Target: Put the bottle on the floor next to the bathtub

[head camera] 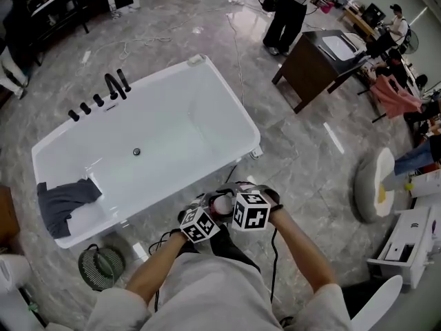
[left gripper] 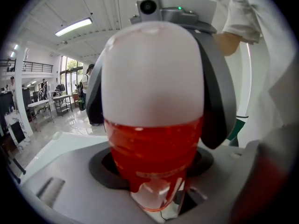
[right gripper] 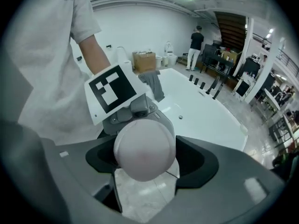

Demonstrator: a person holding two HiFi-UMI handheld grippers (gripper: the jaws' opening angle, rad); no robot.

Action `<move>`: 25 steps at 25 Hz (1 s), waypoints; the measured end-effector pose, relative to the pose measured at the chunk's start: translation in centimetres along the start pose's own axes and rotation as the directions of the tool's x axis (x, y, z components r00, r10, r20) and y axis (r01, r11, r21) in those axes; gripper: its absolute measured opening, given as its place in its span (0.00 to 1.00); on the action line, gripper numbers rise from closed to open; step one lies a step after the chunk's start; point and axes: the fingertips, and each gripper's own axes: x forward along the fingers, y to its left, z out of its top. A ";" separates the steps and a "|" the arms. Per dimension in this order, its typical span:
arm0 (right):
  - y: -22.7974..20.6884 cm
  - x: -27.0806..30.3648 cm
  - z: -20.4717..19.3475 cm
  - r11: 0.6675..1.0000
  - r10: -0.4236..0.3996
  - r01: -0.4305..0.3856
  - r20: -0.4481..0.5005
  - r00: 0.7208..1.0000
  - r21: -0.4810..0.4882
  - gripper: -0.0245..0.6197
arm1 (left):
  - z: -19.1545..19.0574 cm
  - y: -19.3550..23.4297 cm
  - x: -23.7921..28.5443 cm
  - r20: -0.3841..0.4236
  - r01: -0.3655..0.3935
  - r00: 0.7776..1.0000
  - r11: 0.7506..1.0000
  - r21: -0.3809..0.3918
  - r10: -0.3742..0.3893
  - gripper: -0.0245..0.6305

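A bottle (head camera: 222,203) with red liquid and a white rounded top hangs in front of the person, just off the near rim of the white bathtub (head camera: 234,105). My left gripper (head camera: 210,212) is shut on its lower red part, which fills the left gripper view (left gripper: 154,125). My right gripper (head camera: 231,200) faces it from the other side, open. Its dark fingers (left gripper: 217,101) flank the white top without pressing on it. In the right gripper view the white top (right gripper: 145,148) sits between the wide-apart jaws, with the left gripper's marker cube (right gripper: 112,90) behind it.
A dark cloth (head camera: 65,198) lies on the tub's near left corner and black taps (head camera: 114,85) stand on its far rim. A round wire basket (head camera: 101,265) sits on the grey marble floor (head camera: 303,157). A dark cabinet (head camera: 317,64) and people stand at the back right.
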 end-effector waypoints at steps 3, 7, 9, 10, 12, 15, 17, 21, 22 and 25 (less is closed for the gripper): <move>0.0 0.2 -0.1 0.999 0.010 -0.012 -0.040 0.999 -0.042 0.53 | 0.2 0.4 -0.1 -0.029 -0.010 1.000 1.000 0.016 0.011 0.55; 0.4 0.2 0.7 0.997 0.031 -0.034 -0.036 0.999 -0.063 0.49 | 0.0 0.4 -0.9 -0.062 -0.014 0.998 1.000 0.008 0.015 0.55; 0.6 0.1 1.0 0.996 0.037 -0.039 -0.034 0.999 -0.076 0.49 | 0.0 0.3 -1.2 -0.073 -0.024 0.997 1.000 0.010 0.024 0.55; 0.7 0.1 1.0 0.996 0.036 -0.039 -0.034 0.999 -0.084 0.49 | -0.1 0.3 -1.3 -0.080 -0.030 0.996 0.999 0.013 0.031 0.55; 0.8 0.0 0.9 0.994 0.033 -0.036 -0.040 0.999 -0.101 0.49 | -0.1 0.2 -1.3 -0.091 -0.040 0.995 0.999 0.020 0.042 0.55; 0.6 -0.5 0.7 0.991 0.033 -0.039 -0.050 0.998 -0.126 0.49 | 0.5 0.4 -1.0 -0.094 -0.049 0.994 0.999 0.019 0.051 0.55; 0.4 -0.8 0.8 0.989 0.033 -0.040 -0.053 0.998 -0.140 0.49 | 0.9 0.7 -1.0 -0.096 -0.052 0.994 0.999 0.017 0.053 0.55; 0.5 -0.5 1.0 0.985 0.042 -0.050 -0.051 0.998 -0.166 0.49 | 0.5 0.7 -1.3 -0.100 -0.062 0.993 0.998 0.013 0.063 0.55; 0.6 -0.4 1.2 0.983 0.046 -0.054 -0.049 0.998 -0.177 0.49 | 0.4 0.7 -1.4 -0.102 -0.064 0.993 0.998 0.013 0.065 0.55; 0.5 -0.5 1.3 0.975 0.047 -0.058 -0.054 0.997 -0.214 0.49 | 0.6 1.0 -1.5 -0.105 -0.071 0.992 0.997 0.011 0.072 0.55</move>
